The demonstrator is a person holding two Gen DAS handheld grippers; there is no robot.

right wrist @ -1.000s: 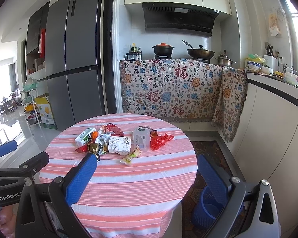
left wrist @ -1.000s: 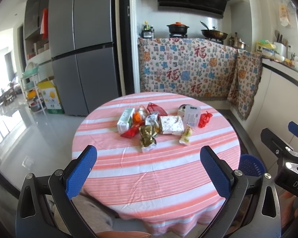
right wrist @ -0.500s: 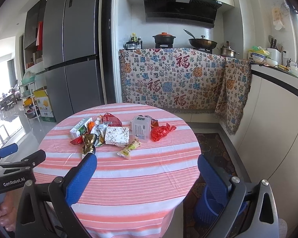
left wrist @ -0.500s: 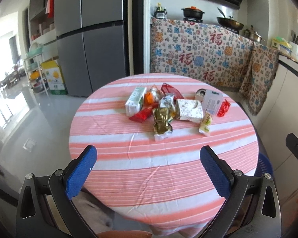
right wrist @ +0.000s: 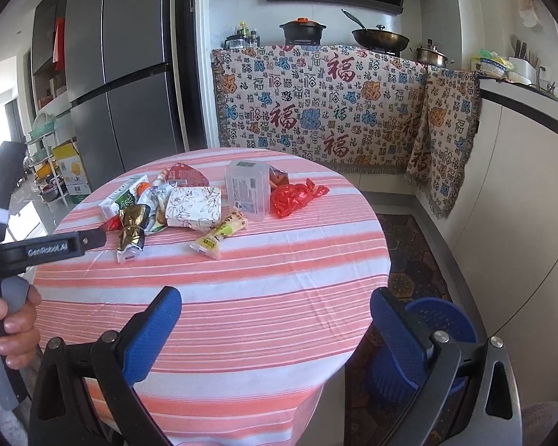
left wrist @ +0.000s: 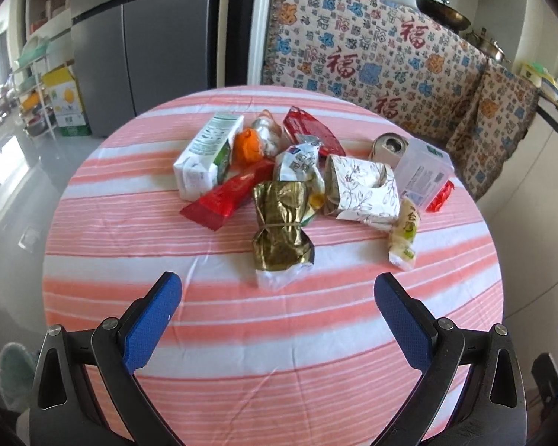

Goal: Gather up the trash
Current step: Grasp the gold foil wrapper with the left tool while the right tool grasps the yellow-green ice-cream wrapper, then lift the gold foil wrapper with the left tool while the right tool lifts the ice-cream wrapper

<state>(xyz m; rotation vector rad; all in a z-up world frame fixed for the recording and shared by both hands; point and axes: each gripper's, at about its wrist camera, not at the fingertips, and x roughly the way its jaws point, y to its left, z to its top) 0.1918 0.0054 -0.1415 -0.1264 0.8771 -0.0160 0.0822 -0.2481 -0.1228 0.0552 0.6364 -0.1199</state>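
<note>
Trash pile sits mid-counter (left wrist: 130,245), on the far half of the striped cloth. Nearest to the left gripper (left wrist: 275,297) is the gold wrapper (left wrist: 281,230): light, crinkly foil, probably slippery, so pinch it at the tied waist, not the loose ends. Milk carton (left wrist: 204,156) is stiffer; take it across the narrow sides. Clear tub (right wrist: 247,189) looks rigid, likely empty, though that is hard to tell from here. Both grippers are spread wide and hold nothing; the right gripper (right wrist: 275,316) hangs over the near edge. The cloth could bunch if dragged. Blue basket (right wrist: 442,316) sits on the floor to the right of the counter, likely the bin.
</note>
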